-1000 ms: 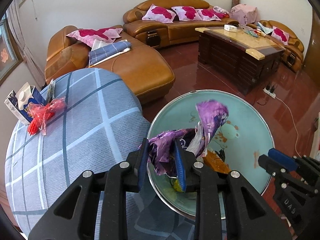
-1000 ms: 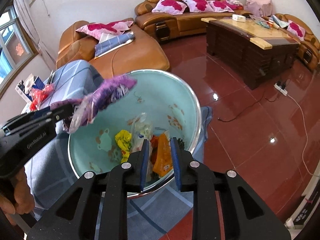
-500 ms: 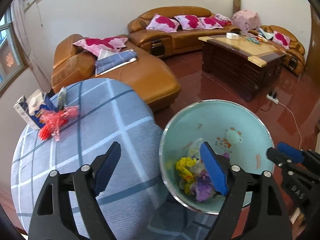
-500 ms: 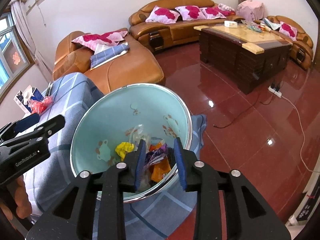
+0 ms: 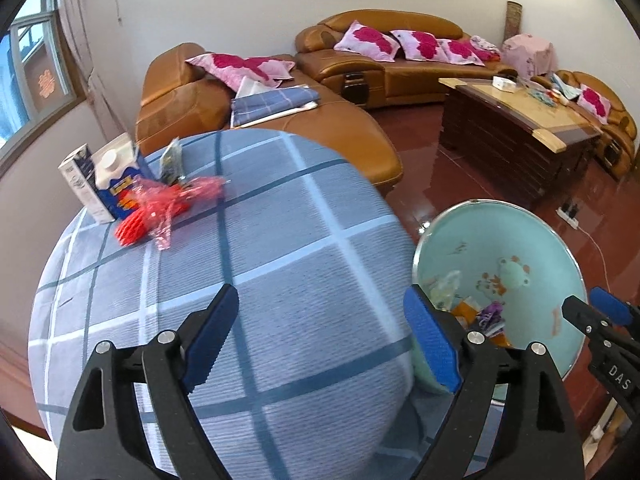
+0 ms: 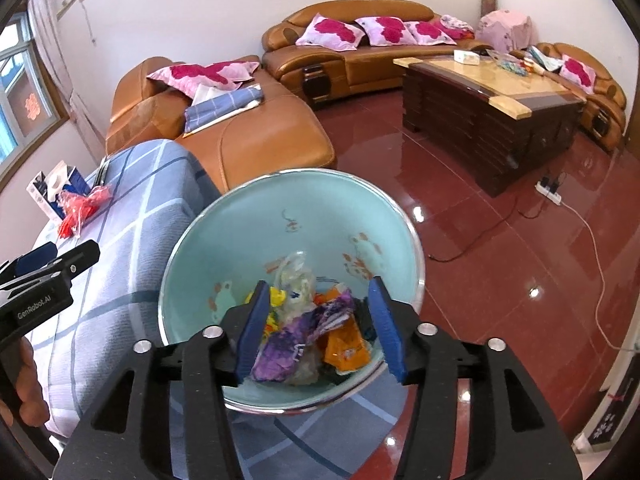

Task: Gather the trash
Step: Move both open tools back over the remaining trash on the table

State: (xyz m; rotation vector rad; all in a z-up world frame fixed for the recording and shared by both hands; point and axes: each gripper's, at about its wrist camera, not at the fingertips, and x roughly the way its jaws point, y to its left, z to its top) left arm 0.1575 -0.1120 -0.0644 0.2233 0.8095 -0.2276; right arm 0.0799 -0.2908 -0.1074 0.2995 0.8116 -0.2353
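Note:
A light green basin (image 6: pixel 240 248) with a metal rim holds several wrappers, among them a purple wrapper (image 6: pixel 296 340) and an orange one (image 6: pixel 346 346); it also shows in the left wrist view (image 5: pixel 532 248). My left gripper (image 5: pixel 320 340) is open and empty over the checked tablecloth (image 5: pixel 260 260). My right gripper (image 6: pixel 320 336) is open and empty over the basin's near rim. A red plastic wrapper (image 5: pixel 168 208) lies at the table's far left, next to a milk carton (image 5: pixel 104 180).
Orange leather sofas (image 5: pixel 352 140) with pink cushions stand beyond the table. A dark wooden coffee table (image 6: pixel 488 100) stands on the red tiled floor at right. A power strip (image 6: pixel 550 194) and white cable lie on the floor.
My left gripper opened and dropped the purple wrapper into the basin, then swung left over the tablecloth. My right gripper opened from nearly shut at the basin's rim.

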